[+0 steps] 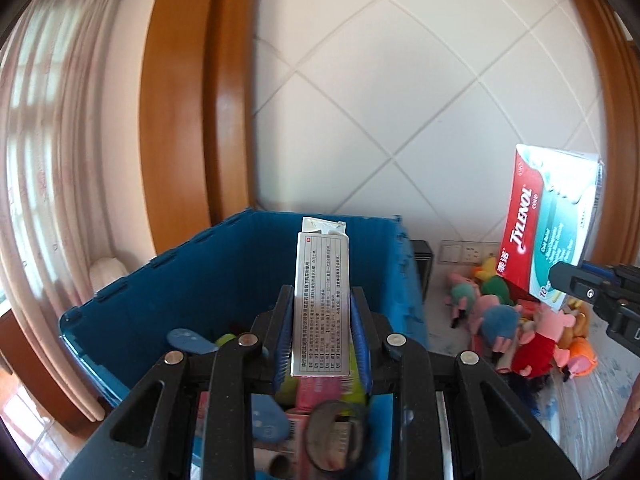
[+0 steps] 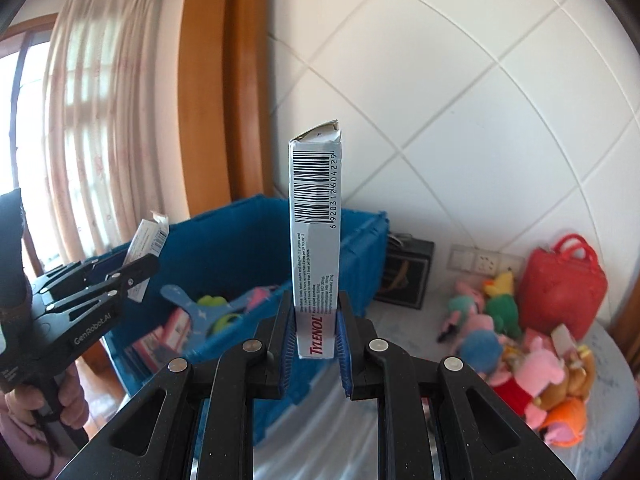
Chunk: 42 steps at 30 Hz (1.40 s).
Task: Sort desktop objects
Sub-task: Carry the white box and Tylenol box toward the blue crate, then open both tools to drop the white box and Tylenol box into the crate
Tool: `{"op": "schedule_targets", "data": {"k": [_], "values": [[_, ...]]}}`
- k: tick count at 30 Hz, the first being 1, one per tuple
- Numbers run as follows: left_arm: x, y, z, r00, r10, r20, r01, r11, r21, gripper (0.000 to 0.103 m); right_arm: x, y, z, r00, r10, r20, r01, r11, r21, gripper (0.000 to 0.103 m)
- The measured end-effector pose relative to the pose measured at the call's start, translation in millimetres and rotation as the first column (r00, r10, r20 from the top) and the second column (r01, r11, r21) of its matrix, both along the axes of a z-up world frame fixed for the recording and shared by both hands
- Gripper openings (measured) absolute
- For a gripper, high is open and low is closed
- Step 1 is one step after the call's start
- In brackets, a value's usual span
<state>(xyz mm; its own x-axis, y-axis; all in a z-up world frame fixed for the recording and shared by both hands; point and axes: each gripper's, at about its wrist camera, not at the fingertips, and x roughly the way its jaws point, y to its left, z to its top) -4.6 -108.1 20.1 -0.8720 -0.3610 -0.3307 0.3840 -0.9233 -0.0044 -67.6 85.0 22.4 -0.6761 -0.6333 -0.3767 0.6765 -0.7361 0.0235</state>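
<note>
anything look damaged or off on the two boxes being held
Both show wear at the top end. The Tylenol box in the right gripper has a crumpled, partly open top flap. The white medicine box in the left gripper also has a bent, torn-looking top flap. Otherwise both sit upright between the pads.

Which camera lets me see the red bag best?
The right wrist view. The red bag shows whole there, standing behind the plush toys by the wall. The left wrist view does not show it; the Tylenol box covers that area.
</note>
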Motion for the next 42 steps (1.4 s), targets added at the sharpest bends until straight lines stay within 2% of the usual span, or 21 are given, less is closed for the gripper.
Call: {"op": "schedule_targets", "data": {"k": [5,15,24,35,36,38,39,40,42], "values": [[-0.1,-45.5,-3.0,0.998,0.055,0.026,-0.056,0.998,0.006,0.027,-3.7,-50.0,6.5,0.999,0.045,-0.011,-0.045,0.999,0.010,0.019],[-13.3,-107.4,-17.1,0.995,0.072,0.074,-0.074,0.997,0.021,0.027,-4.5,-136.5,-7.6,0.995,0.097,0.013,-0.098,0.993,0.073,0.019],[-25.6,-124.5,-34.1,0.994,0.052,0.094,-0.055,0.998,0.034,0.027,-7.3,-163.6,-20.4,0.996,0.086,0.032,-0.089,0.989,0.116,0.019],[-28.9,-130.1,-38.4,0.993,0.059,0.099,-0.064,0.996,0.057,0.027,-13.3,-177.9,-27.1,0.997,0.065,0.030,-0.069,0.985,0.160,0.019],[-29.8,-131.5,-38.3,0.993,0.061,0.104,-0.067,0.996,0.065,0.029,-14.1,-178.3,-27.7,0.998,0.063,0.030,-0.067,0.984,0.162,0.019],[-30.0,-133.2,-38.5,0.992,0.068,0.109,-0.076,0.995,0.070,0.044,-15.3,-179.2,-28.4,0.998,0.061,0.031,-0.065,0.984,0.164,0.019],[-29.4,-133.3,-39.0,0.991,0.076,0.107,-0.083,0.994,0.069,0.058,-16.0,-179.2,-28.5,0.998,0.059,0.030,-0.063,0.984,0.164,0.019],[-28.3,-132.2,-38.3,0.991,0.085,0.101,-0.092,0.994,0.064,0.066,-16.4,-178.8,-28.4,0.998,0.059,0.031,-0.063,0.985,0.163,0.019],[-25.8,-130.6,-36.1,0.992,0.092,0.089,-0.097,0.994,0.055,0.069,-17.2,-178.6,-28.7,0.998,0.057,0.029,-0.061,0.984,0.165,0.019]]}}
